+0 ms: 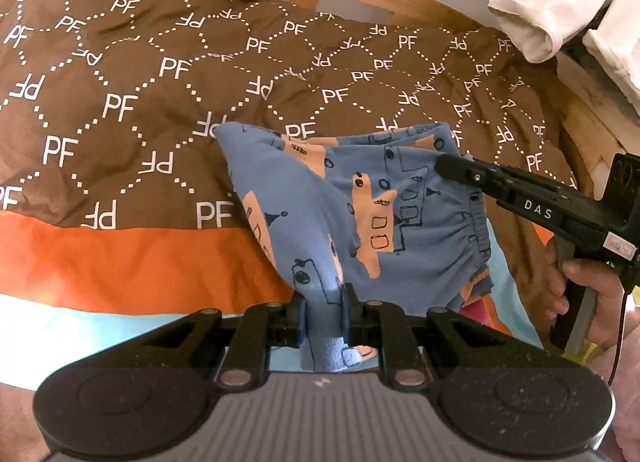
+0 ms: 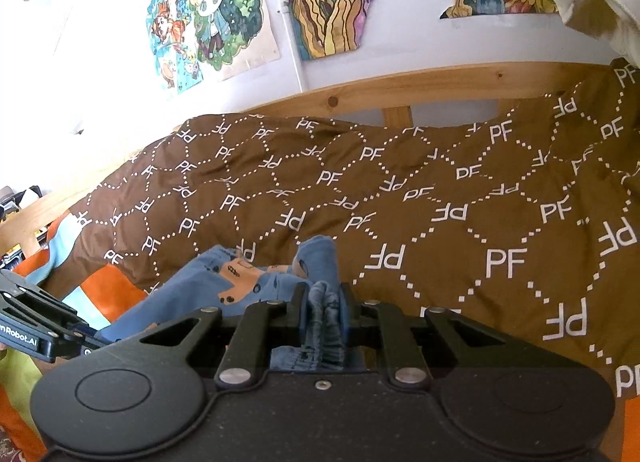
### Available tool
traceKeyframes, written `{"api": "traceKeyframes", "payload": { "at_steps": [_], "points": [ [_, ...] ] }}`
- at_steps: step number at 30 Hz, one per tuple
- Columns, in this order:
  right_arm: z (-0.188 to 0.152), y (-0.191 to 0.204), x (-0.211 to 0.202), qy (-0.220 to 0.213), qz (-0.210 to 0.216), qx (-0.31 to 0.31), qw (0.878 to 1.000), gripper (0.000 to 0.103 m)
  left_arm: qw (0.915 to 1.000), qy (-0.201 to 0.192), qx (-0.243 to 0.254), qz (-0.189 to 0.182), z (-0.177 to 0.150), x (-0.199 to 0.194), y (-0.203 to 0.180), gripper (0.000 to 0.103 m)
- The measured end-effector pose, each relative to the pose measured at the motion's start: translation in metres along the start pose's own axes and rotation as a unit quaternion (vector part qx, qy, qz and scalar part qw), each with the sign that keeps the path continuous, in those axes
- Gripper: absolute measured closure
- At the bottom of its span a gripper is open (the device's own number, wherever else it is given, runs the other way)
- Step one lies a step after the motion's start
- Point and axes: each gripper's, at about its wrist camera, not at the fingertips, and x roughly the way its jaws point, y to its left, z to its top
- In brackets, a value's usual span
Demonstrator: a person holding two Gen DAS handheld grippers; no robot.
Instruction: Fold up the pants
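The blue pants [image 1: 360,197], printed with orange boats, are held up off the bed, bunched between both tools. The left gripper [image 1: 324,314] is clamped on a fold of blue fabric, which is pinched between its two fingers and hangs down through them. From the left wrist view, the right gripper [image 1: 444,163] is seen reaching in from the right side, its tip pressed into the cloth near the gathered waistband; the hand [image 1: 580,294] is wrapped around its grip. In the right wrist view, that right gripper [image 2: 325,314] is closed on a thick wad of gathered waistband, the elastic ruffles squeezed between the fingers. The rest of the pants [image 2: 224,286] is draped away to the left, toward the left gripper's body at the frame edge. Underneath, a brown bedspread [image 1: 120,109] patterned with white letters is spread over the bed, bordered by an orange band [image 1: 132,258]. A wooden bed rail [image 2: 400,89] runs behind, and drawings [image 2: 216,13] are pinned on the wall.
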Motion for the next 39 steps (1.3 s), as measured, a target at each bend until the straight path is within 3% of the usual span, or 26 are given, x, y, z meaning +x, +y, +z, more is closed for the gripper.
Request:
{"api": "traceKeyframes", "payload": {
  "at_steps": [26, 33, 39],
  "points": [
    [0.008, 0.012, -0.009, -0.022, -0.004, -0.033, 0.999, 0.089, 0.9998, -0.016, 0.011, -0.007, 0.003, -0.005, -0.001, 0.085],
    [0.032, 0.009, -0.009, -0.041, -0.017, -0.04, 0.998, 0.089, 0.9988, -0.043, 0.015, -0.016, 0.03, -0.002, 0.0, 0.085],
    [0.075, 0.002, 0.003, -0.069, -0.032, -0.068, 0.995, 0.089, 0.9963, -0.079, 0.021, -0.027, 0.064, 0.009, 0.0, 0.085]
  ]
}}
